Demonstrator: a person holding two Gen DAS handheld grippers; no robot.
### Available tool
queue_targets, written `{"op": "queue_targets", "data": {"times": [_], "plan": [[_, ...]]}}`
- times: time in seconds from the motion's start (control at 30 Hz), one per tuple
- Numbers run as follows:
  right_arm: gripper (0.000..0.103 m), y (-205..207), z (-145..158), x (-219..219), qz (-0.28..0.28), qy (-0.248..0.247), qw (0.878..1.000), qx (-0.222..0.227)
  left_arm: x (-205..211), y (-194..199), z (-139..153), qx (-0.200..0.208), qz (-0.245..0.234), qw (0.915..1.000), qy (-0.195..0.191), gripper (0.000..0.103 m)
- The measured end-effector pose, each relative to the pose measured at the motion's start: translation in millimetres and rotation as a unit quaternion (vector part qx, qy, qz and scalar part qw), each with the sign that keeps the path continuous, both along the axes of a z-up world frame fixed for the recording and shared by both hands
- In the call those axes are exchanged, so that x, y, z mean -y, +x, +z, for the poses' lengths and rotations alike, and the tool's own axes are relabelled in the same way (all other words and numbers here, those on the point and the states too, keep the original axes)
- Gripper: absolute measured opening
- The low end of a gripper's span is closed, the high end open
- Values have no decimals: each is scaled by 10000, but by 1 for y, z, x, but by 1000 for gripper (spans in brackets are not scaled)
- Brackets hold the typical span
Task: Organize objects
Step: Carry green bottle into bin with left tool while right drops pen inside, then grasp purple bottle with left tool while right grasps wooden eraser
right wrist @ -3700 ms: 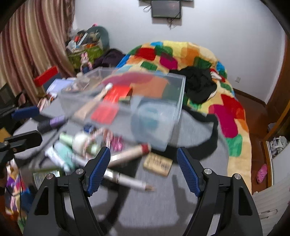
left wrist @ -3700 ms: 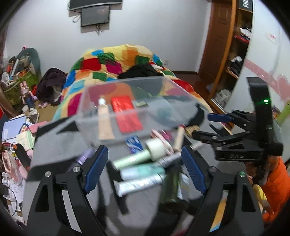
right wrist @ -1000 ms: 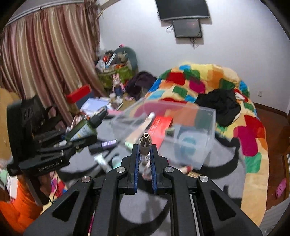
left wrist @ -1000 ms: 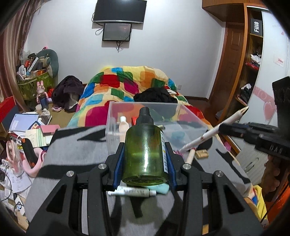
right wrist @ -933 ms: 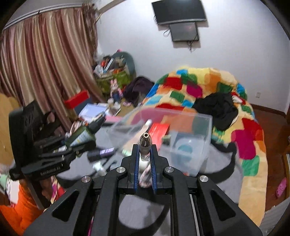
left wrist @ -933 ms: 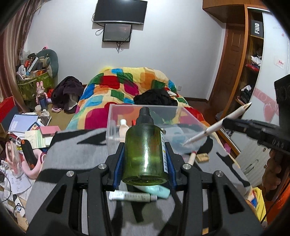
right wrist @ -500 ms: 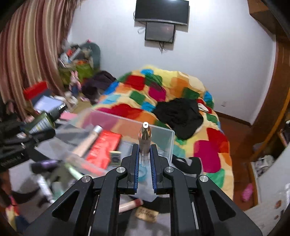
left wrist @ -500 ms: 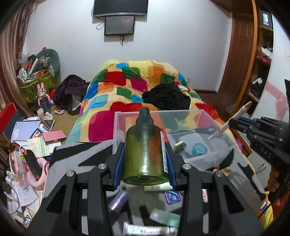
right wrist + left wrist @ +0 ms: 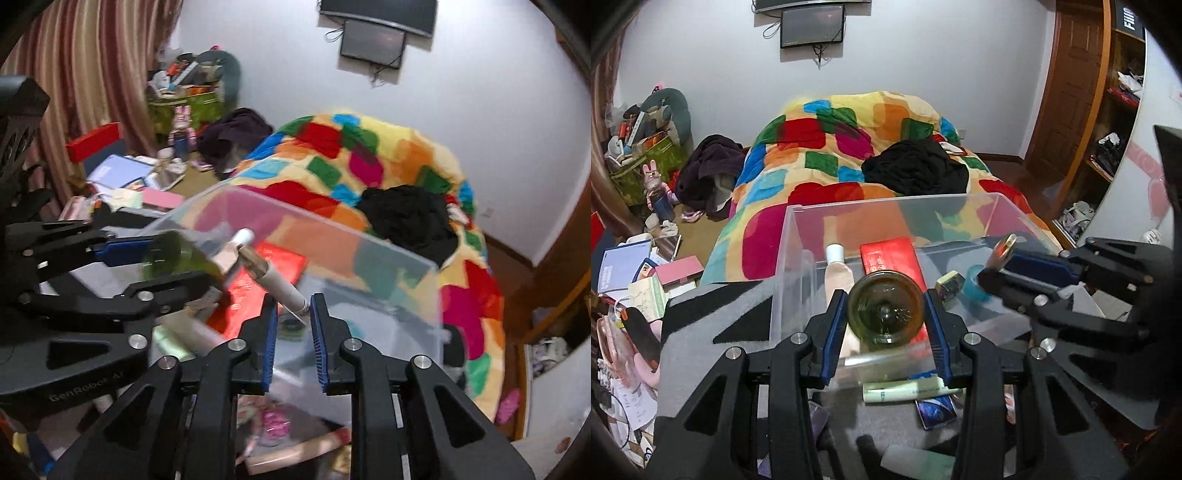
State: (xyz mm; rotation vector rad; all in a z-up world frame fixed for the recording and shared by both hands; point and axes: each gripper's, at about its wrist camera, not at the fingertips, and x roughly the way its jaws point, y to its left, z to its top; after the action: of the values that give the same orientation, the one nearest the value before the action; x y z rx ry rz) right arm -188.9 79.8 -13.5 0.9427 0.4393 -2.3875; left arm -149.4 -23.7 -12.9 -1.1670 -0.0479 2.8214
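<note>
**Both grippers over the clear bin**

The left gripper (image 9: 886,325) is clamped on a round green glass bottle (image 9: 885,315), tipped into the clear plastic bin (image 9: 798,236) on the grey bench (image 9: 701,325). The right gripper (image 9: 293,325) has just been opening; a slim cream tube with a metallic cap (image 9: 271,277) slants loose between its blue pads, above a red flat packet (image 9: 273,273) in the bin.

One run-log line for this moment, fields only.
left gripper: shut on green bottle | right gripper: jaws just opening, pen-like tube tipping out | both over clear bin
</note>
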Motion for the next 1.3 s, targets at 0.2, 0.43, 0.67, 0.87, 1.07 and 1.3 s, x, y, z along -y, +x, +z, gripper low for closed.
{"op": "queue_targets", "data": {"times": [0.2, 0.43, 0.67, 0.87, 1.07, 1.3], "plan": [[24, 5, 3, -15, 198, -450, 9978, 444, 10, 16, 11, -73, 6, 9997, 243, 46], [48, 21, 24, -36, 311, -889, 9944, 480, 17, 47, 34, -425, 74, 9989, 186, 59], [57, 44, 46, -53, 340, -1072, 9935, 162, 27, 73, 50, -701, 178, 9974, 16, 69], [61, 48, 41, -76, 13, -1028, 9947, 87, 39, 85, 33, -477, 285, 9984, -101, 71], [62, 40, 14, -99, -406, -865, 9946, 407, 57, 84, -2, 30, 447, 9990, -66, 71], [62, 33, -31, -116, -761, -664, 9904, 943, 73, 78, -40, 561, 564, 9968, -113, 71]]}}
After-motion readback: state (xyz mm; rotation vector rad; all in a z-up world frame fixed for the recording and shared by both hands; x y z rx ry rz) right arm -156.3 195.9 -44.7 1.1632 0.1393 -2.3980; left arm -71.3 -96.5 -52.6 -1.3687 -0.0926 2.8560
